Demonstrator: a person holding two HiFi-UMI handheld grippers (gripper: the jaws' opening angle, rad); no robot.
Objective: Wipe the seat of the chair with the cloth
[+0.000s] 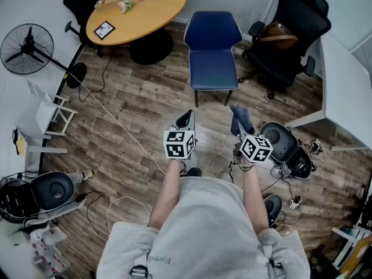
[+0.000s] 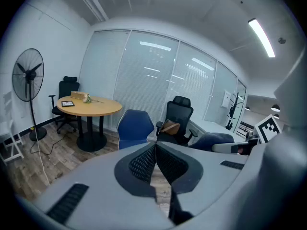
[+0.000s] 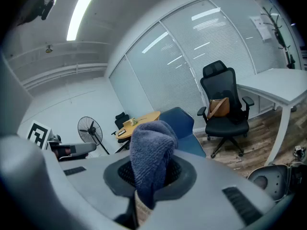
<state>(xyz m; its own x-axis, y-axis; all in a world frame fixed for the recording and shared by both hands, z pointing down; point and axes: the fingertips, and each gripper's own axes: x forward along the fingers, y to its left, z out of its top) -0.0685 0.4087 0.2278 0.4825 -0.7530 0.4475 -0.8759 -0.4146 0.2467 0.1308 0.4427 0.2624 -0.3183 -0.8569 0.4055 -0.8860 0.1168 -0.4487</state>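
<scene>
A blue chair (image 1: pixel 212 54) with a bare seat stands on the wood floor straight ahead; it also shows in the left gripper view as the blue chair (image 2: pixel 133 128) and behind the cloth as the blue chair (image 3: pixel 184 128). My right gripper (image 1: pixel 236 122) is shut on a blue-grey cloth (image 1: pixel 241 119), which bunches up over the jaws as the cloth (image 3: pixel 151 159). My left gripper (image 1: pixel 185 121) is shut and holds nothing; its black pads (image 2: pixel 144 163) meet. Both grippers hover well short of the chair, above the floor.
A round wooden table (image 1: pixel 136 9) stands at the far left with small items on it. A black office chair (image 1: pixel 285 34) with a brown bag sits right of the blue chair. A white desk (image 1: pixel 343 92) runs along the right. A fan (image 1: pixel 26 49), cables and black cases lie around.
</scene>
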